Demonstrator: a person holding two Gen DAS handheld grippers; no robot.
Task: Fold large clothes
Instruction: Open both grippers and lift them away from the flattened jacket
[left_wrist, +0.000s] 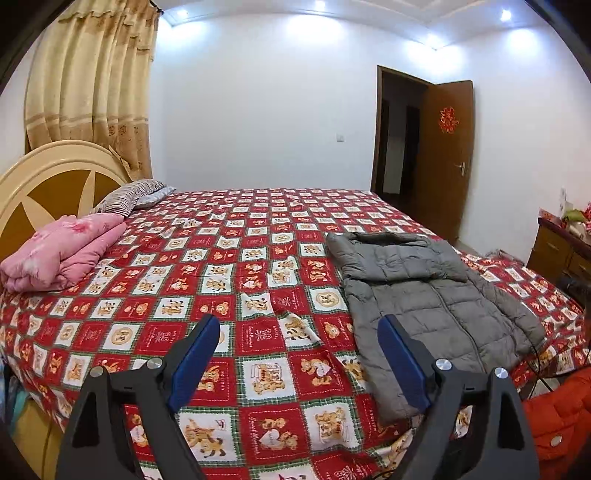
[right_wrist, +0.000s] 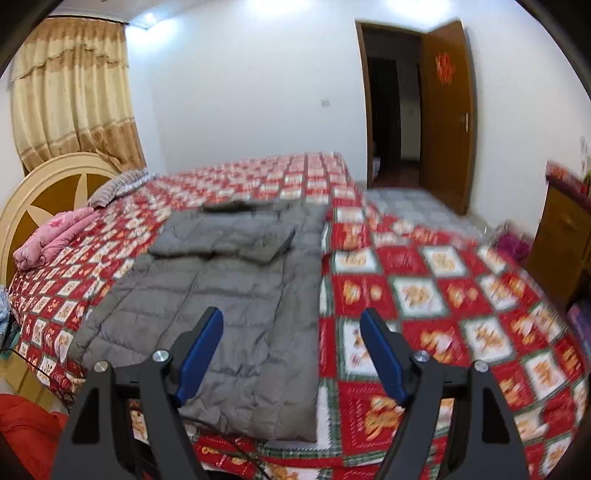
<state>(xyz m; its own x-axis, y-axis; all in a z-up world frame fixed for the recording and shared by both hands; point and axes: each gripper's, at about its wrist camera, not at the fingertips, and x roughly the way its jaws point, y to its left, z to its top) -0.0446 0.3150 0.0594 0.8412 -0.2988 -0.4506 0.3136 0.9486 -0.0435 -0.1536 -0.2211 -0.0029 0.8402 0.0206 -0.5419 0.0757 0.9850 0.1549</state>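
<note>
Grey quilted jacket (left_wrist: 424, 295) lies flat on the bed (left_wrist: 221, 280) near its foot-side edge, sleeves folded across the chest. Left gripper (left_wrist: 299, 354) and right gripper (right_wrist: 291, 350): fingers spread wide, nothing held. Bedspread beside the jacket lies bare.

right view blurred; orange garment (left_wrist: 561, 417) cut off at edge.

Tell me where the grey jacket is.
The grey jacket lies flat on the red patterned bedspread, right of centre in the left wrist view, near the bed's foot.
</note>
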